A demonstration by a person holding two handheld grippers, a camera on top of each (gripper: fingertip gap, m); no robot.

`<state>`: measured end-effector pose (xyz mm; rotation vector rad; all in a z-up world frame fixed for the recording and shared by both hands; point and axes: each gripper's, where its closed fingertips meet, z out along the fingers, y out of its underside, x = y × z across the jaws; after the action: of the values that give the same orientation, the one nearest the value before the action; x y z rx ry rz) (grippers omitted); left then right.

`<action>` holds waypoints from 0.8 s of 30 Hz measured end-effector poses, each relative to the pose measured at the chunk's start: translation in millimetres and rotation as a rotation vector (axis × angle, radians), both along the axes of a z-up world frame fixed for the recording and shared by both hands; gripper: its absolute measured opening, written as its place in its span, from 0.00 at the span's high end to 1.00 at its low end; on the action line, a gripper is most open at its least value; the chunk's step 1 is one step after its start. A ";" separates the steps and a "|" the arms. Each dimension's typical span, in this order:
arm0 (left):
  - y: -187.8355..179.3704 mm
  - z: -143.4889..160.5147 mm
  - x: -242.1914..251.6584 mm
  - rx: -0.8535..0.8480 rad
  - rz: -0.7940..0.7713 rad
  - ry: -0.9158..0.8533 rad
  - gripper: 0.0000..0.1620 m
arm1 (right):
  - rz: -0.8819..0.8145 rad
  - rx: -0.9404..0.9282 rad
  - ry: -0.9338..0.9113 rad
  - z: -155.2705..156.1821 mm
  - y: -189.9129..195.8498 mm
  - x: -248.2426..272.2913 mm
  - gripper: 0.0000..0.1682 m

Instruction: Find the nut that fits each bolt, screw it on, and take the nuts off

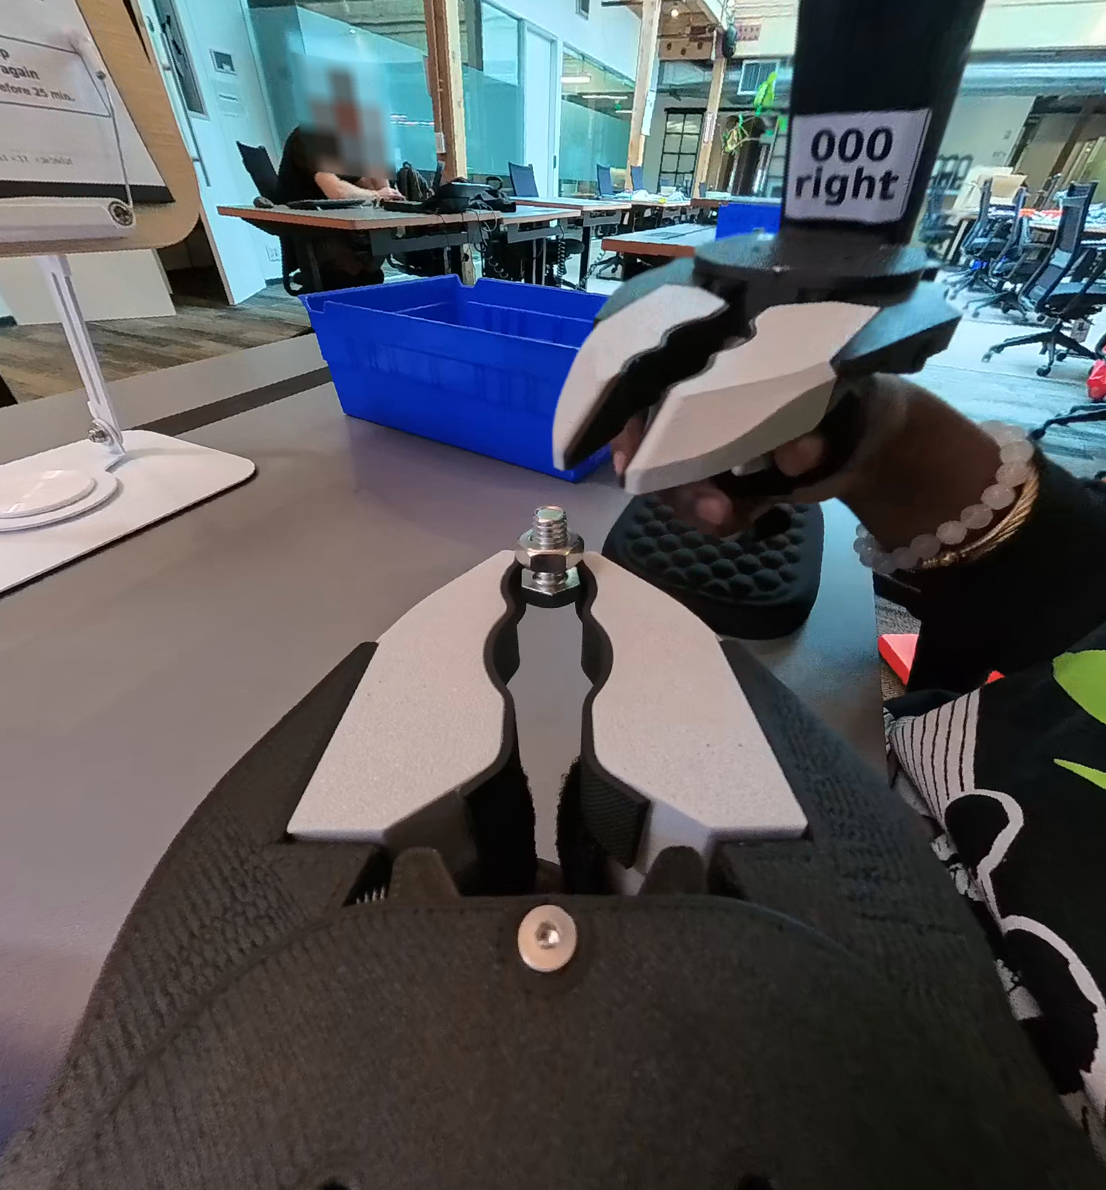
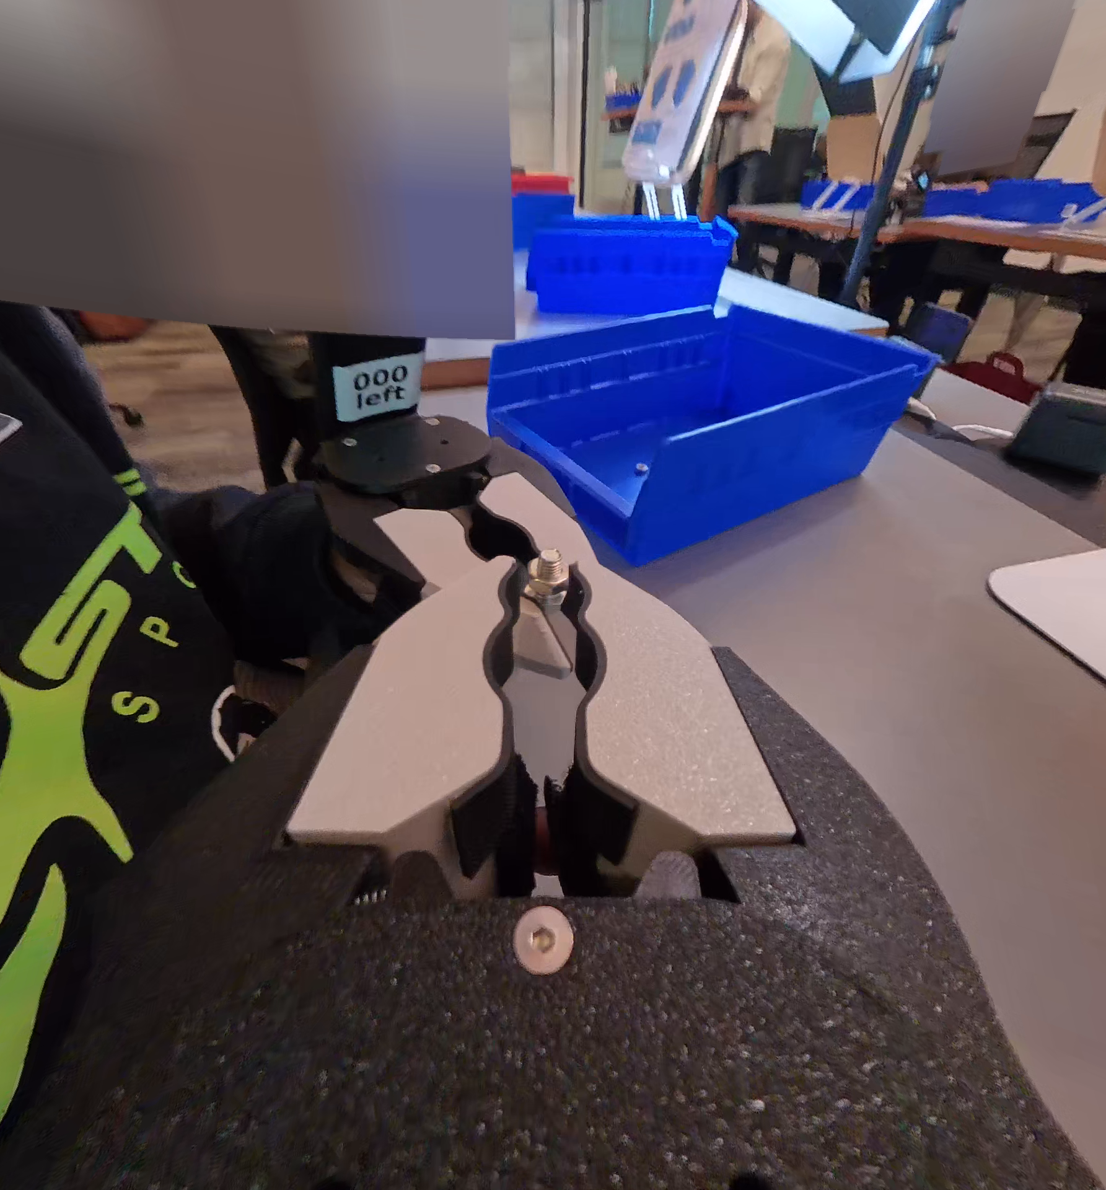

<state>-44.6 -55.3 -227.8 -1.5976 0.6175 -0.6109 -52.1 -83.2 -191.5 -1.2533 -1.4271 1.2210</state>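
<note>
**A:** Starting with the biggest: looking over what?

**B:** Looking over a grey table (image 1: 267,676) bearing a blue bin (image 1: 447,360) toward the far side. Also noticing a white stand base (image 1: 86,489) resting on the left in the left wrist view, and a black honeycomb pad (image 1: 717,579) lying near the table's right edge.

**A:** Moving down to the tools?

**B:** Seeing the left gripper (image 1: 549,576) reaching forward above the tabletop and clamping on the bolt (image 1: 550,523), pinching its hex head between the two fingertips. Seeing the right gripper (image 1: 598,470) hovering above and to the right of that bolt, apart from it. Showing only a narrow gap between its tips and gripping nothing.

**A:** Checking that against the other camera?

**B:** Agreeing there. Finding the right gripper's fingers close together in the right wrist view, with the bolt sitting beyond them in the left one's grip.

**A:** And getting to the small parts?

**B:** Standing upright, the bolt, with its threaded end pointing up past the left fingertips. Sitting on those threads just above the head, a silver nut (image 1: 550,548), leaving a short stretch of thread poking out on top.
</note>
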 end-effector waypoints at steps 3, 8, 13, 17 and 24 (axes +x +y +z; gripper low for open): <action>-1.5 -0.2 0.9 0.001 -0.002 0.004 0.91 | -0.012 0.022 -0.070 -2.4 0.4 -6.4 0.92; -4.0 0.0 1.8 0.006 -0.001 0.007 0.91 | -0.007 0.027 -0.113 -7.1 0.0 -12.1 0.93; -6.4 -0.2 3.2 0.007 -0.003 0.011 0.91 | -0.001 0.037 -0.122 -8.0 -1.3 -13.4 0.94; -8.1 -0.1 3.7 0.007 -0.004 0.011 0.91 | 0.005 0.046 -0.125 -8.3 -2.1 -13.9 0.95; -10.8 2.2 4.5 0.005 -0.016 -0.010 0.75 | -0.037 0.043 -0.106 0.7 13.9 -2.2 0.95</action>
<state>-40.1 -66.2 -225.6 -1.5856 0.6243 -0.6287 -54.4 -69.3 -190.8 -1.3265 -1.4915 1.1075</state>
